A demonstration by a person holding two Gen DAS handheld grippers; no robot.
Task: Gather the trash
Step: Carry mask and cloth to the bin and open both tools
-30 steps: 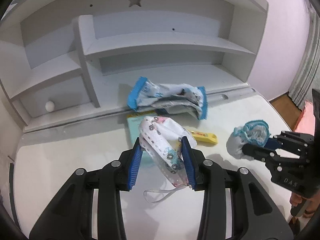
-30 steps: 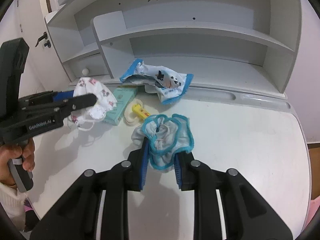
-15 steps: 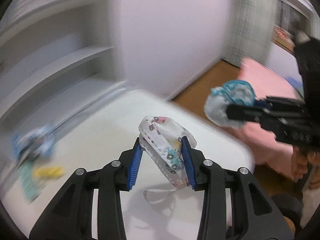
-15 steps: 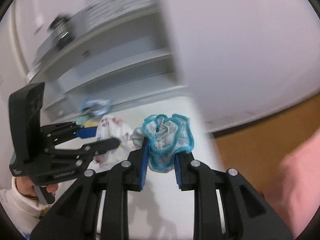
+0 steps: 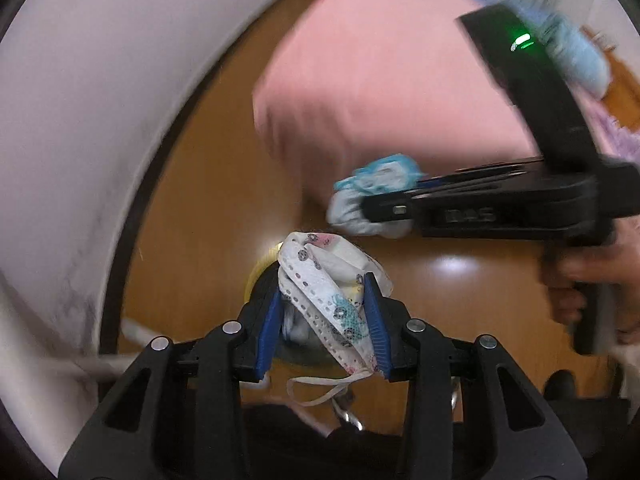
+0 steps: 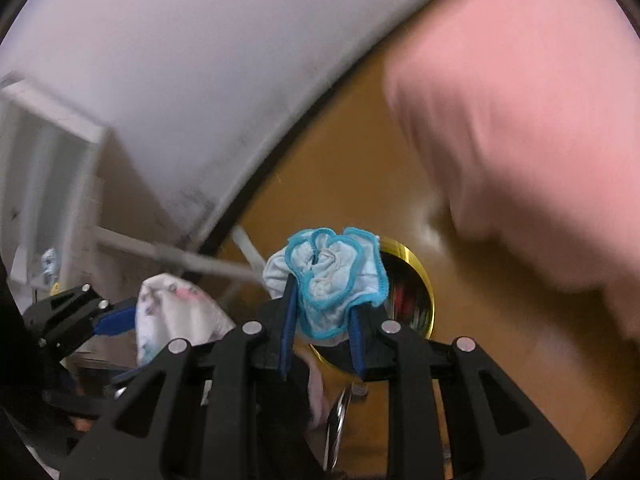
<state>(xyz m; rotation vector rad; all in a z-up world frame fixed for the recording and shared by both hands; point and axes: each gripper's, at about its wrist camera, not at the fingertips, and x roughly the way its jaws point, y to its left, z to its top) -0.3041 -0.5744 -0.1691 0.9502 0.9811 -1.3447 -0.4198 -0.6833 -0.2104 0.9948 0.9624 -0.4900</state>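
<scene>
As both pinch trash, left gripper (image 5: 324,320) with printed mask (image 5: 328,280) and right gripper (image 6: 322,332) with blue-edged cloth (image 6: 328,276) should center over the gold-rimmed bin (image 6: 412,276) before releasing.

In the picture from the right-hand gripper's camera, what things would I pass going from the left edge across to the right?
Left gripper with blue pads → white patterned face mask it holds → crumpled white cloth with bright blue trim in the right gripper → gold-rimmed round bin → blurred pink fabric.
</scene>
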